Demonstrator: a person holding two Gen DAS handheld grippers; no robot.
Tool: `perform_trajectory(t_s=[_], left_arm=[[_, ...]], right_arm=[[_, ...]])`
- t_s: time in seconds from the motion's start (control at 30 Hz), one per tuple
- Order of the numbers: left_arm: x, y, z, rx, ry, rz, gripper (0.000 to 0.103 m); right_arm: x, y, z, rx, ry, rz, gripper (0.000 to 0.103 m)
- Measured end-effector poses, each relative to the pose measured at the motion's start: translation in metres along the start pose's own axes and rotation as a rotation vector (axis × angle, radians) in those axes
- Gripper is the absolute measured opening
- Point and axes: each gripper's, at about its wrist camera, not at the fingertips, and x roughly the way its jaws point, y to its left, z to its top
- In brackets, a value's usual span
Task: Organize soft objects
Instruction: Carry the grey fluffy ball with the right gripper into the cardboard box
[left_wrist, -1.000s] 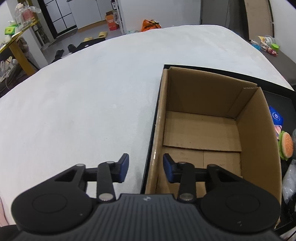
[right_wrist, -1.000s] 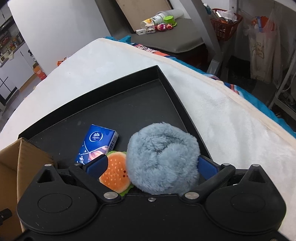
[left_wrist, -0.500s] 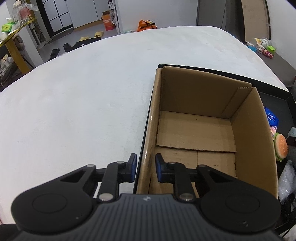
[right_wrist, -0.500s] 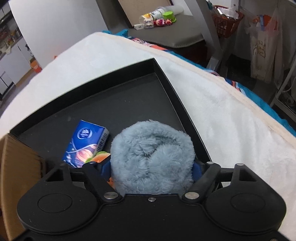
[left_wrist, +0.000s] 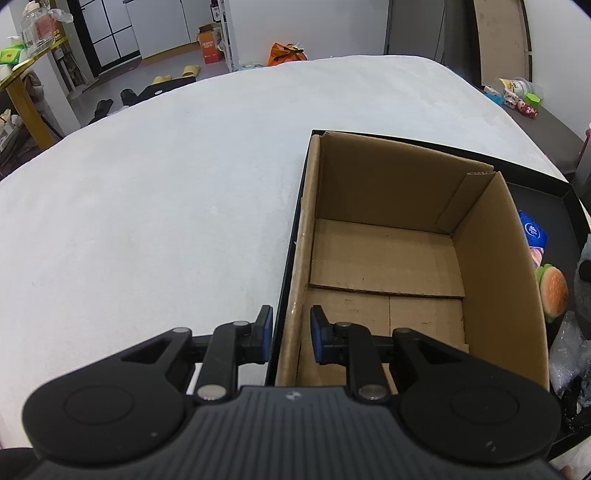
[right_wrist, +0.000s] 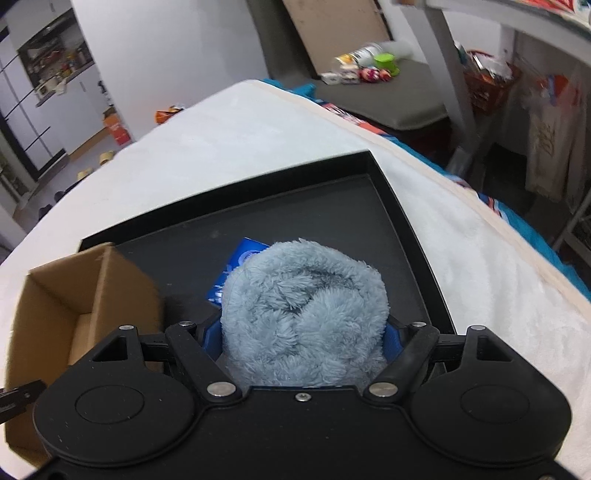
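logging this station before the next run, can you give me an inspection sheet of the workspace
surface: white fleecy cover, black tray on it.
job's things: empty cardboard box in the tray; fluffy blue roll; tissue pack and burger toy on the tray floor.
clutter: crinkled clear plastic at the tray's near corner.
grippers: left tongs straddle the box's left wall, gap visible on both sides; right tongs shut on the roll.
cables: nothing seen.
surroundings: slippers and an orange carton on the floor, bottles on a grey bench.
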Motion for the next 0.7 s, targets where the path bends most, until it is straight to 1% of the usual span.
perform_trajectory(t_s=[0.37,0.53,0.63,0.7], left_arm=[[-0.008,0.007,0.0,-0.03,-0.009,-0.041,0.021],[-0.012,0.012,0.001,-0.053,-0.033,-0.079,0.02],[-0.013,0.01,0.0,-0.047,-0.059,-0.07,0.013],[-0.012,0.012,0.001,-0.06,-0.064,-0.072,0.01]], right_arm=[[-0.02,0.027,0.002,-0.04,-0.02,0.044,0.076],[-0.031,0.049,0.003,-0.07,-0.037,0.076,0.076],[-0.037,0.065,0.005,-0.102,-0.052,0.094,0.076],[-0.04,0.076,0.006,-0.12,-0.058,0.115,0.076]])
